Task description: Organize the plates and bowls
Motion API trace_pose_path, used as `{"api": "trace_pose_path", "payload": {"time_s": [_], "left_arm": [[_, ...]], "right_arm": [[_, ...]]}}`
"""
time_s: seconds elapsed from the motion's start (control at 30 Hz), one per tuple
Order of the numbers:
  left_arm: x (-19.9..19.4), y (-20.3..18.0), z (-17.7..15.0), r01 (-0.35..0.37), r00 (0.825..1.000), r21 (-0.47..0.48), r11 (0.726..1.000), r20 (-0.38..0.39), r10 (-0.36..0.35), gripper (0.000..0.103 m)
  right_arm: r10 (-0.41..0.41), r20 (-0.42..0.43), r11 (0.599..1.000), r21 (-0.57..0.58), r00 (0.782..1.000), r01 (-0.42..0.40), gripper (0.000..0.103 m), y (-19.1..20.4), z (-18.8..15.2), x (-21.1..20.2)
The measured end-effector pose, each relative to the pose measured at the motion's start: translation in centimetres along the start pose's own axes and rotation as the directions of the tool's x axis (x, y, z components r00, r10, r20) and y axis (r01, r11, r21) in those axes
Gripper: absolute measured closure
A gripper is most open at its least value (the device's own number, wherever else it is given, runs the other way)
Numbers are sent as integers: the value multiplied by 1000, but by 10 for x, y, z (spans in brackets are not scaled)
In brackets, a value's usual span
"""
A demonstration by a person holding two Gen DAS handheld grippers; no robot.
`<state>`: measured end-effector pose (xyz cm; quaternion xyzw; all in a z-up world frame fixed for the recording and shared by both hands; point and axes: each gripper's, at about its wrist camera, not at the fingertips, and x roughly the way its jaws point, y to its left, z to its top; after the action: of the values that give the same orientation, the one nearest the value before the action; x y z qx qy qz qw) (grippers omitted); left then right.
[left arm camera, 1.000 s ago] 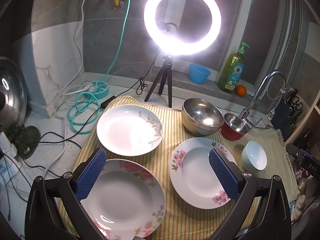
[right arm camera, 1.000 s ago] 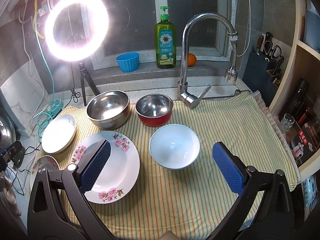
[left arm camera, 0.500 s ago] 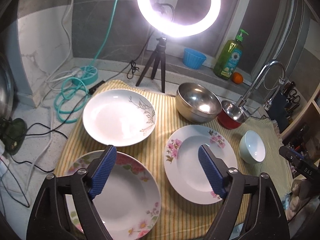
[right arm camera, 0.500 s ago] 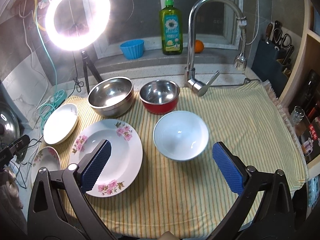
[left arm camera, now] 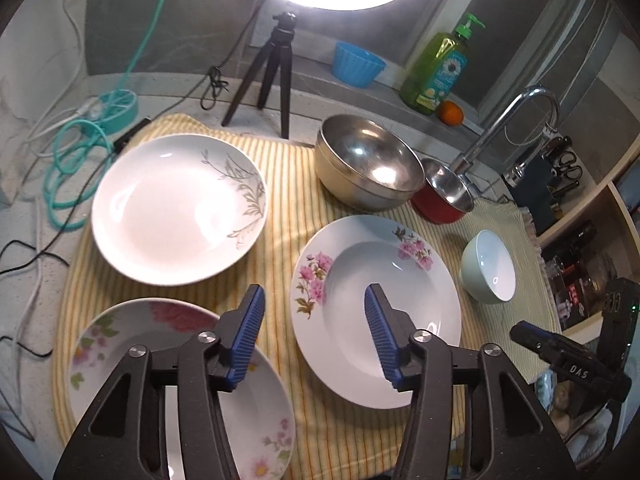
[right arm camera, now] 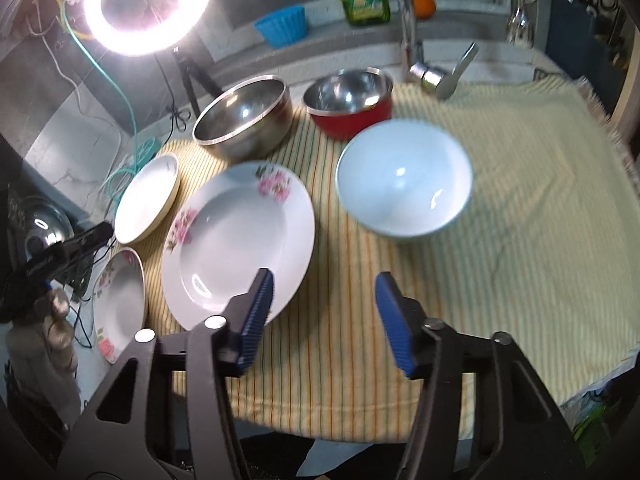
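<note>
three plates (left arm camera: 178, 208) flat | three bowls (left arm camera: 368, 164) upright, apart

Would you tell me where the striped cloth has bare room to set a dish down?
The cloth is bare right of the white bowl, out to its fringe. Left is crowded: three plates, steel bowl and red bowl close together.

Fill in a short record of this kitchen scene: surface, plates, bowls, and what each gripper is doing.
Surface: yellow striped cloth
Plates: three lying flat and apart, leaf-pattern plate, pink-flower plate, peony plate
Bowls: steel bowl, red bowl, pale blue bowl, all upright
Left gripper: closing, nothing between the jaws
Right gripper: closing, nothing between the jaws
</note>
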<state>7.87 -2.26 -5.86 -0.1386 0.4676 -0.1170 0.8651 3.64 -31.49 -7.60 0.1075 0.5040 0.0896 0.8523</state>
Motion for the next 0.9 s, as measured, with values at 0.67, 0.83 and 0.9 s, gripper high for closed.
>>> {"api": "trace_pose_path", "payload": {"time_s": [0.67, 0.83, 0.9], "left_arm": [[81, 0, 43, 65, 982, 74, 995, -183, -50, 74], [95, 4, 45, 75, 974, 45, 996, -215, -63, 76], [97, 6, 47, 77, 973, 42, 996, -219, -66, 76]], "right_arm": [[146, -123, 982, 139, 982, -129, 77, -14, 2, 62], [176, -138, 975, 157, 975, -154, 79, -14, 3, 70], [185, -142, 974, 157, 972, -162, 81, -13, 4, 72]]}}
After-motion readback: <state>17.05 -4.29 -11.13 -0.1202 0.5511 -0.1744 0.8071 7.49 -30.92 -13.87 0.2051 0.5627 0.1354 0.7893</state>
